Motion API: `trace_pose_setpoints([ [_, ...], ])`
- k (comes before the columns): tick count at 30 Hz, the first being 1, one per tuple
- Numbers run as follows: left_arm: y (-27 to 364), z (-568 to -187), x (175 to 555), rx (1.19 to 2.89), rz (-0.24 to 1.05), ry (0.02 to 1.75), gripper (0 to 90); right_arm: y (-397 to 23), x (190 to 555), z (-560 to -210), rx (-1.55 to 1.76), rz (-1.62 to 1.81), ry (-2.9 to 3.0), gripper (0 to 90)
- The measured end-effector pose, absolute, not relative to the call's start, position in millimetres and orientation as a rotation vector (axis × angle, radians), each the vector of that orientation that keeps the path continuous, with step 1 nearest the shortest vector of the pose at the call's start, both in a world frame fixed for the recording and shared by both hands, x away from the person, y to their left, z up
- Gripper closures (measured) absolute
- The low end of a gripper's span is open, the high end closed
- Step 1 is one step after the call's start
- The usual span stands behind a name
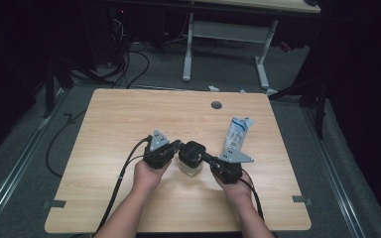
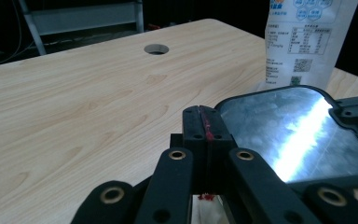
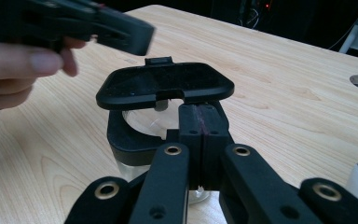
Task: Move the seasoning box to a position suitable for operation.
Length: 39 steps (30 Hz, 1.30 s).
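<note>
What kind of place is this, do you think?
Probably a lab or recording workspace: a light wooden table with a cable hole, loose cables on the carpeted floor, a second desk frame behind, dark surroundings.

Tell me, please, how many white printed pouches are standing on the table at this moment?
1. The single white pouch stands upright on the table, right of centre, just beyond the right gripper and beside the black-lidded clear container.
</note>
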State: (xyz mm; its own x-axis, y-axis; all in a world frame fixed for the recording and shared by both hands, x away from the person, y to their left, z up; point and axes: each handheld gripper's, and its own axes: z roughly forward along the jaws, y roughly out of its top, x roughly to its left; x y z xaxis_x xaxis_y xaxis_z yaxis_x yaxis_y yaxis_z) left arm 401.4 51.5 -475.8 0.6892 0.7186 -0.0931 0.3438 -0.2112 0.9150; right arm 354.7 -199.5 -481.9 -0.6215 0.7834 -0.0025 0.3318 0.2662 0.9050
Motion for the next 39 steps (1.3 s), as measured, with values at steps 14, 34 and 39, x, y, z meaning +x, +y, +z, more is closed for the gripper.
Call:
trace_pose_setpoints([
  [14,56.7,-498.1,355.2,1.807,0.362,0.836,90.0,-194.4,352.0,-478.8,0.984,1.329,2.088,90.0],
  [34,31.6,-487.9,349.9,1.790,0.328,0.786,89.9,-193.7,350.8,-473.5,0.971,1.354,2.076,90.0],
  [39,30.0,-488.1,350.7,1.789,0.332,0.784,90.0,-193.9,350.5,-473.5,0.968,1.354,2.076,90.0],
])
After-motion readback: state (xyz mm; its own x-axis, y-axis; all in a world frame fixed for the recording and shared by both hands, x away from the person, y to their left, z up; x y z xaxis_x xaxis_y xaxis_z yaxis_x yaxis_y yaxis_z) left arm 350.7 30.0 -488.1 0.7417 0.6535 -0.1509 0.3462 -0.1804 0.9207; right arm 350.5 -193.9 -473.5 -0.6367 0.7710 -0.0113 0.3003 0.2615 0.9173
